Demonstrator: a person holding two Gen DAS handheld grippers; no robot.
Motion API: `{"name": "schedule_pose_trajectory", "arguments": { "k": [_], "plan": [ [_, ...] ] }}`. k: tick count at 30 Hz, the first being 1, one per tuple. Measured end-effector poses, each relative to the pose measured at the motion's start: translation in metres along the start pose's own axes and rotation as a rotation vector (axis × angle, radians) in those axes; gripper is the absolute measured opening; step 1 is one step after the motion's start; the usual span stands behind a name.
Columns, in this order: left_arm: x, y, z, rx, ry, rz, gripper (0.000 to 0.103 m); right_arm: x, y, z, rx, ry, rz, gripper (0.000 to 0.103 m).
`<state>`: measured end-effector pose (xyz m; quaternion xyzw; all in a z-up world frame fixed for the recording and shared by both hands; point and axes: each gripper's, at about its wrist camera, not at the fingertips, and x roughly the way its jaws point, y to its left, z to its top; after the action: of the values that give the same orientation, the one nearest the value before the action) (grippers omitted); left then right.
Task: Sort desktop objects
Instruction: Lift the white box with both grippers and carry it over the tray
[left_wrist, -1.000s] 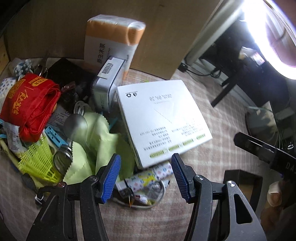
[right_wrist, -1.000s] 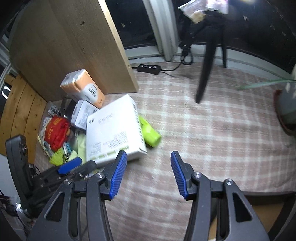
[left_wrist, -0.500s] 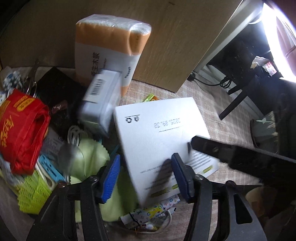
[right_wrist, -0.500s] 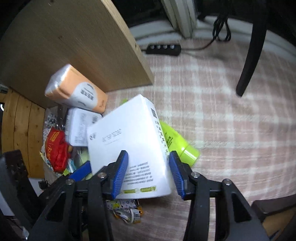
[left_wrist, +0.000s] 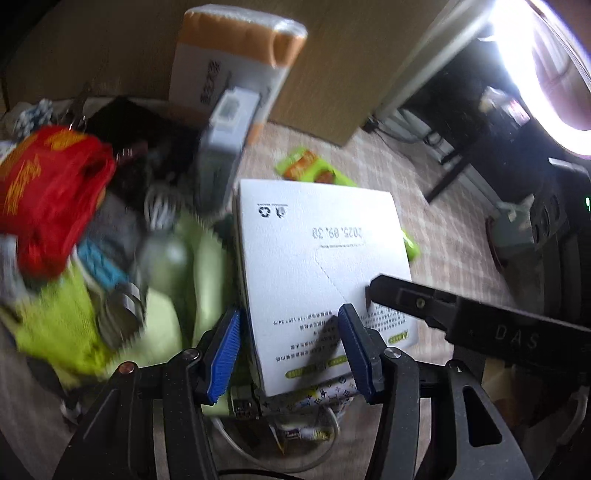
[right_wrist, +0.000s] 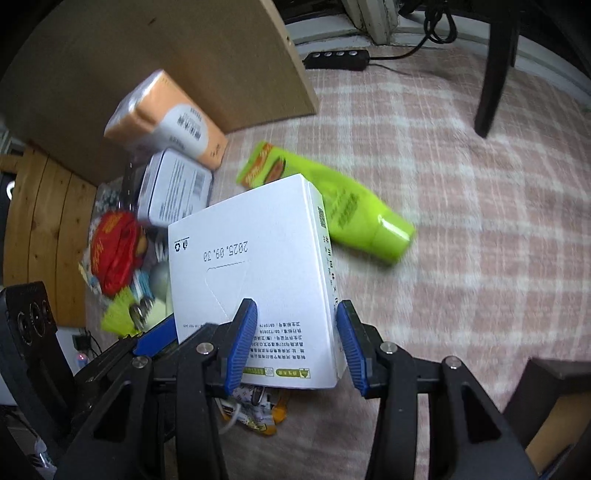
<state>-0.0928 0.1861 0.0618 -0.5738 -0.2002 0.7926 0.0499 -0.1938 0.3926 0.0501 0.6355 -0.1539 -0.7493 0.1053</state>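
Flat white cardboard box (right_wrist: 255, 273), stamped 2025.09.30, lies tilted between the right gripper's (right_wrist: 293, 343) spread fingers; the left gripper's (left_wrist: 291, 350) fingers are apart too.

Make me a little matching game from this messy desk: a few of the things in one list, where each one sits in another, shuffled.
Things:
1. white box
2. green tube
3. orange tissue pack
4. red pouch

Places:
A. leaning against the wooden board
B. lying on the checked cloth, partly behind the box
C. between both grippers' blue fingers
D. in the clutter left of the box

Pairs: 1-C, 2-B, 3-A, 4-D
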Motion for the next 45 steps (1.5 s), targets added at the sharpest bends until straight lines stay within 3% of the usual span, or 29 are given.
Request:
{"name": "schedule_pose_trajectory", "arguments": {
  "k": [8, 18, 24, 35, 45],
  "plan": [
    [-0.009, -0.016, -0.055, 0.045, 0.024, -0.009, 0.049, -0.014, -0.017, -0.056, 0.008, 0.01, 0.006, 0.044],
    [-0.037, -0.048, -0.083, 0.103, 0.0, -0.022, 0.048, -0.053, -0.033, -0.095, 0.003, -0.023, 0.016, 0.044],
    [-0.052, -0.084, -0.093, 0.162, -0.016, -0.046, 0.048, -0.093, -0.055, -0.115, 0.022, -0.09, 0.004, 0.044],
    [-0.037, -0.191, -0.111, 0.332, 0.009, -0.127, 0.048, -0.163, -0.158, -0.154, 0.182, -0.189, -0.039, 0.044],
    [-0.005, -0.284, -0.131, 0.484, 0.053, -0.163, 0.045, -0.201, -0.245, -0.185, 0.314, -0.239, -0.119, 0.044]
  ]
}}
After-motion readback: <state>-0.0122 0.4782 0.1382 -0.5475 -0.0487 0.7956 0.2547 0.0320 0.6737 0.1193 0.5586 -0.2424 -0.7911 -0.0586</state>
